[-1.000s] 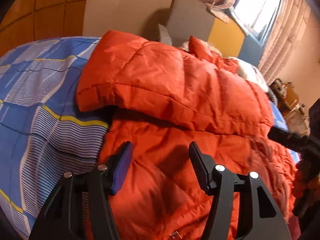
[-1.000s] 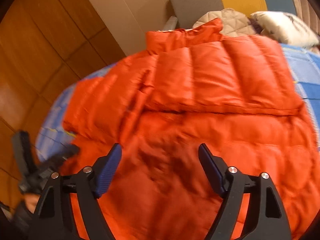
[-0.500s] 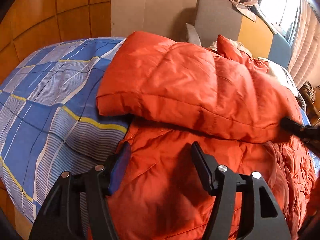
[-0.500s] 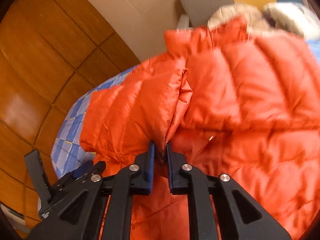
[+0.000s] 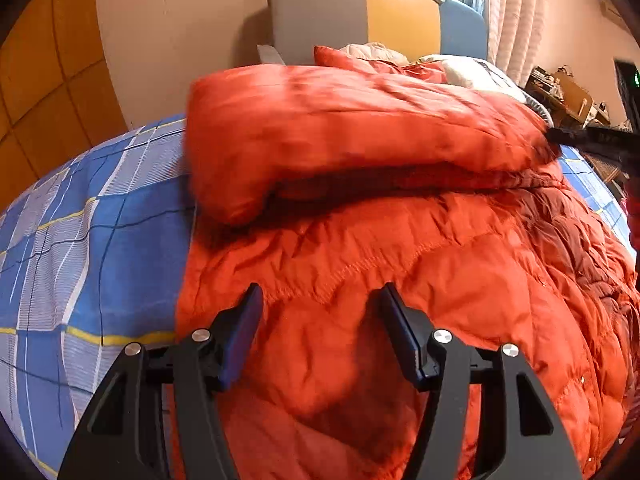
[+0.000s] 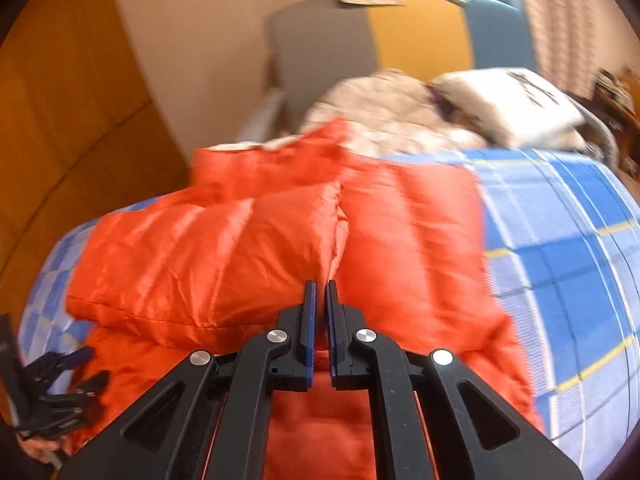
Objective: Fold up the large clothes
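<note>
Plaid bedsheet [image 5: 100,232], one orange jacket [image 5: 400,280], right tongs [image 6: 321,292] pinching it

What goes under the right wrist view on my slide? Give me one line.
Right gripper shut on the folded sleeve of the puffy orange down jacket, lying on the blue plaid bedsheet.

No readable text, labels, brands or numbers in either view. Dark markings on white pillow [image 6: 516,100] too blurred to read.
</note>
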A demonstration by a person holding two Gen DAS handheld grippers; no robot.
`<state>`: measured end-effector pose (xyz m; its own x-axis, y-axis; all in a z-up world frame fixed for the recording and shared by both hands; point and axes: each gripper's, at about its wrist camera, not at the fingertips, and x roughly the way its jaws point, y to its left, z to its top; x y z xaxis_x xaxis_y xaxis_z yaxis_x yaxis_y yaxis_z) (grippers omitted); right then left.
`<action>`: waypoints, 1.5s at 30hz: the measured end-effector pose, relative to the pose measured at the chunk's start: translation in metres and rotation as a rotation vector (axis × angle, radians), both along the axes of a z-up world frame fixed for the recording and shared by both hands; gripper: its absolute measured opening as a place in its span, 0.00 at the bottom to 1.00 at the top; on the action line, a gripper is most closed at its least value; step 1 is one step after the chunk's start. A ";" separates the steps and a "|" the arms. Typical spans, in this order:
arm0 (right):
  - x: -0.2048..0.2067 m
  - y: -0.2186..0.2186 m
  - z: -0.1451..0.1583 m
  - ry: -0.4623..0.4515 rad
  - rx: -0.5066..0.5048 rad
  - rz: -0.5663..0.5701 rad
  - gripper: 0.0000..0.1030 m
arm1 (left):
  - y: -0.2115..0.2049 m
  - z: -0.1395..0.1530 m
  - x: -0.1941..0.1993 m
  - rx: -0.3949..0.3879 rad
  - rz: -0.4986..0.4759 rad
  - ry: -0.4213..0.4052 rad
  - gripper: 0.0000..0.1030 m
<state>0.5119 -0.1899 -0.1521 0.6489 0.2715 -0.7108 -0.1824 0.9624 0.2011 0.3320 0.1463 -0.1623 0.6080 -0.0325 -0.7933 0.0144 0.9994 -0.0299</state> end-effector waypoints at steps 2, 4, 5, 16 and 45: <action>0.004 -0.015 -0.007 0.016 0.015 -0.037 0.04 | 0.005 0.001 0.006 -0.011 0.014 0.000 0.59; 0.007 -0.022 -0.010 0.016 0.000 -0.056 0.04 | 0.011 0.002 0.013 -0.033 0.046 0.006 0.59; 0.008 -0.024 -0.012 0.014 -0.014 -0.068 0.04 | 0.012 0.000 0.012 -0.047 0.060 0.009 0.60; 0.025 -0.048 -0.061 0.136 -0.025 -0.166 0.00 | 0.019 -0.016 0.027 -0.079 0.149 0.022 0.60; 0.043 0.024 -0.013 0.046 -0.088 -0.033 0.48 | 0.026 0.029 0.083 -0.327 0.098 -0.156 0.58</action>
<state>0.5552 -0.1659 -0.1652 0.6225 0.1851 -0.7604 -0.1423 0.9822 0.1226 0.4153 0.1719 -0.1333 0.7333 -0.2041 -0.6486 -0.0516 0.9344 -0.3524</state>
